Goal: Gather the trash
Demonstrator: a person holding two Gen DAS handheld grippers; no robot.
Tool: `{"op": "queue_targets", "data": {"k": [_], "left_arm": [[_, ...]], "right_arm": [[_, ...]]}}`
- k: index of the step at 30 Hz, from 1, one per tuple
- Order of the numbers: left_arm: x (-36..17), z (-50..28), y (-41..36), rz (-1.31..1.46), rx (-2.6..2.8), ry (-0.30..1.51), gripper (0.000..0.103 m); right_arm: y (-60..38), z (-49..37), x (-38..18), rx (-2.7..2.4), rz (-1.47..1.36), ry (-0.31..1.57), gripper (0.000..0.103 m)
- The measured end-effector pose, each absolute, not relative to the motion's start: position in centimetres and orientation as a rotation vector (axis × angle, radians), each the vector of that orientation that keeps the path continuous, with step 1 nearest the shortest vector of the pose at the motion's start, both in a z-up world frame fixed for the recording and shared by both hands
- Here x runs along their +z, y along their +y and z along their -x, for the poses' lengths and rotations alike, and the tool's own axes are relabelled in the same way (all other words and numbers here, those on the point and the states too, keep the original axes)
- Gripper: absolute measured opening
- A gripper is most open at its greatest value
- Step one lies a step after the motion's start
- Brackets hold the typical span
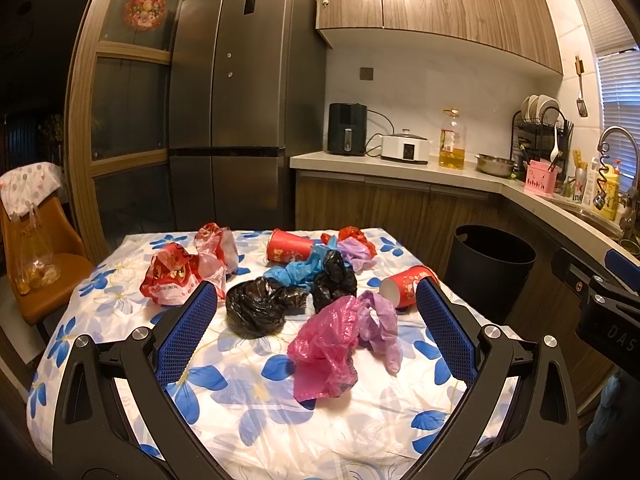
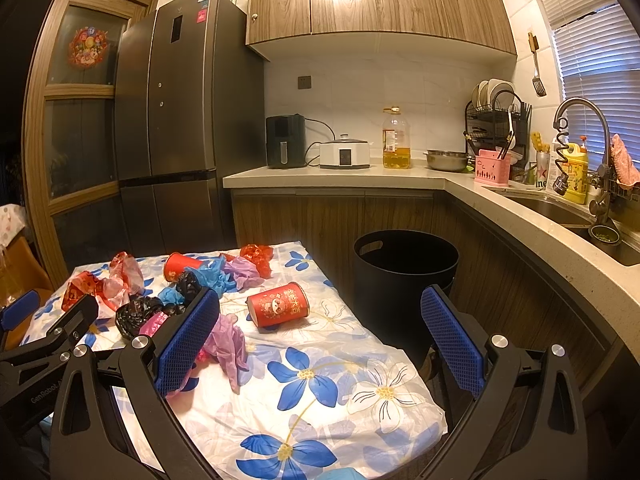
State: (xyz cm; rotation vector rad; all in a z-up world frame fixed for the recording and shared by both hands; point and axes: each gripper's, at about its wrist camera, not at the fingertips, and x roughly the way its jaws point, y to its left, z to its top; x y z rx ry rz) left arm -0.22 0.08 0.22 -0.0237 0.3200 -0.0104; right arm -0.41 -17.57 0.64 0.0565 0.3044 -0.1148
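Trash lies scattered on the flowered tablecloth. Nearest is a crumpled pink bag with a purple glove beside it. Behind them sit black bags, a blue glove, a red printed bag and two red paper cups on their sides. My left gripper hovers open above the near table edge, holding nothing. My right gripper is open too, over the table's right corner. A black bin stands right of the table.
A grey fridge stands behind the table. The counter carries an air fryer, a cooker, an oil bottle and a dish rack; the sink is at right. An orange chair with a hanging bag stands left.
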Motion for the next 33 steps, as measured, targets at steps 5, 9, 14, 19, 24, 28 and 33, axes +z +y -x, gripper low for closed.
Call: {"op": "queue_targets", "data": {"k": [5, 9, 14, 19, 24, 28, 33], "left_arm": [[0.22, 0.22, 0.08, 0.024, -0.011, 0.320, 0.098], [0.31, 0.19, 0.04, 0.024, -0.013, 0.319, 0.098], [0.41, 0.19, 0.02, 0.025, -0.014, 0.320, 0.098], [0.42, 0.17, -0.01, 0.025, -0.014, 0.320, 0.098], [0.45, 0.18, -0.04, 0.025, -0.015, 0.320, 0.098], [0.45, 0.17, -0.04, 0.025, -0.015, 0.319, 0.098], [0.59, 0.10, -0.21, 0.027, -0.018, 0.320, 0.098]], "right_arm": [[-17.57, 0.35, 0.79, -0.114, -0.056, 0.304, 0.098], [-17.55, 0.33, 0.78, -0.114, -0.056, 0.304, 0.098], [-17.52, 0.34, 0.69, -0.114, -0.055, 0.303, 0.098], [-17.57, 0.29, 0.90, -0.114, -0.055, 0.304, 0.098], [-17.55, 0.27, 0.89, -0.114, -0.055, 0.304, 0.098], [-17.56, 0.28, 0.85, -0.115, -0.055, 0.304, 0.098], [-17.70, 0.38, 1.01, -0.115, -0.055, 0.303, 0.098]]}}
